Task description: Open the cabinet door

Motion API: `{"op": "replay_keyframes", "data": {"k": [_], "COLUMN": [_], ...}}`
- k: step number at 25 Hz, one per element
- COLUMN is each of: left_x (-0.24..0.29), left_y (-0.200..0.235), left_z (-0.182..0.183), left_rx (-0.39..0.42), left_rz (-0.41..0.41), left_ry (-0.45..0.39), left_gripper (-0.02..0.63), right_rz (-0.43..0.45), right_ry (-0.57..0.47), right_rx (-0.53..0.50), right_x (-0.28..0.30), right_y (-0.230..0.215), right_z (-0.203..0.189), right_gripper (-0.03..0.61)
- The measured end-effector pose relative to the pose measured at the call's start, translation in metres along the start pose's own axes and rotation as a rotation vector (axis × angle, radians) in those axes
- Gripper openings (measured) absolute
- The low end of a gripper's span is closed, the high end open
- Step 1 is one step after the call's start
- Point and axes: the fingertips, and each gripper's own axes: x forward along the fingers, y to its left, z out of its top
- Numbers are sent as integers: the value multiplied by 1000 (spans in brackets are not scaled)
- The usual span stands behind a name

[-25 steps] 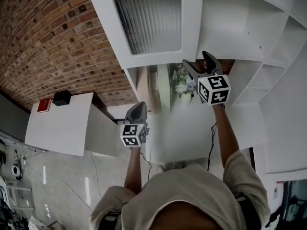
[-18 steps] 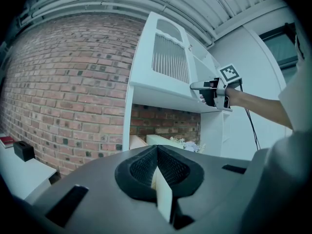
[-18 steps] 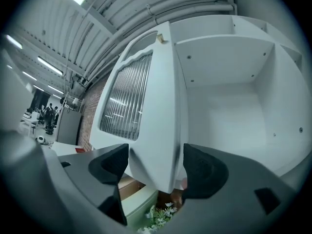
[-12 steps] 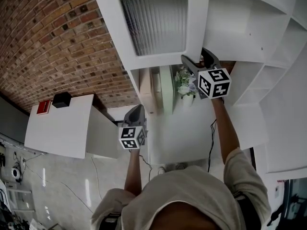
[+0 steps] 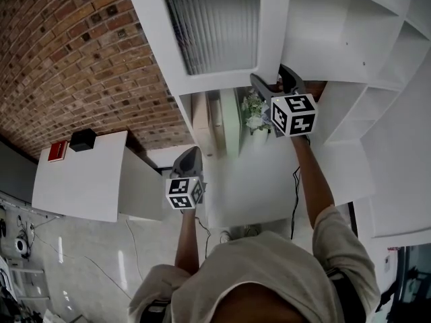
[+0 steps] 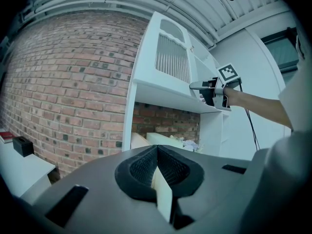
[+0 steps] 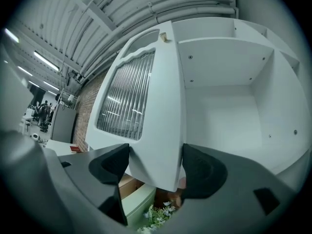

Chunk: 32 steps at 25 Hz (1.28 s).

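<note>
While left gripper [image 6: 157, 172] hangs low, fingers [image 6: 140, 167] together, right gripper [image 7: 153, 164] fingers [image 7: 109, 164] clamp cabinet door [image 7: 146, 91] edge.

I am counting two tongs, the left tongs [image 5: 192, 153] and the right tongs [image 5: 271, 83]. Each is carrying one marker block, so I am seeing a cube [image 5: 183, 192] on the left and a cube [image 5: 293, 115] on the right. I am finding one door [image 5: 271, 25], with one ribbed pane [image 5: 212, 22] and one small knob [image 7: 164, 36]. One bunch of flowers [image 5: 254, 113] is showing below it. On the one white surface [image 5: 81, 180], two boxes are sitting: one red box [image 5: 58, 151] and one black box [image 5: 83, 139]. One cable [image 5: 293, 210] is hanging down.
</note>
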Motion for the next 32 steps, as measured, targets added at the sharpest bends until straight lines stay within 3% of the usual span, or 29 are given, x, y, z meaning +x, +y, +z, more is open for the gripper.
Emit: {"op": "replay_keyframes", "data": {"k": [11,21,26,32], "left_x": [-15,-26,-30,-35], "left_y": [-9,-31,-24,-10], "left_z": [-11,-21,-17,-17], "left_rx": [-19,-11,-15,5], "left_rz": [57,43,4,-106], "left_ry": [7,14,5,18], "left_gripper": [26,26,26,27], "right_rz": [-40,-43,-81,-159], "right_ry": [-22,-26,-18,-20], "right_rx": [-29,-23,-30,-24], "right_x": [-21,-42,-51,-67], "right_y": [1,6,12,25], "right_z": [2,2,4,6], "right_gripper": [284,241,241,242]}}
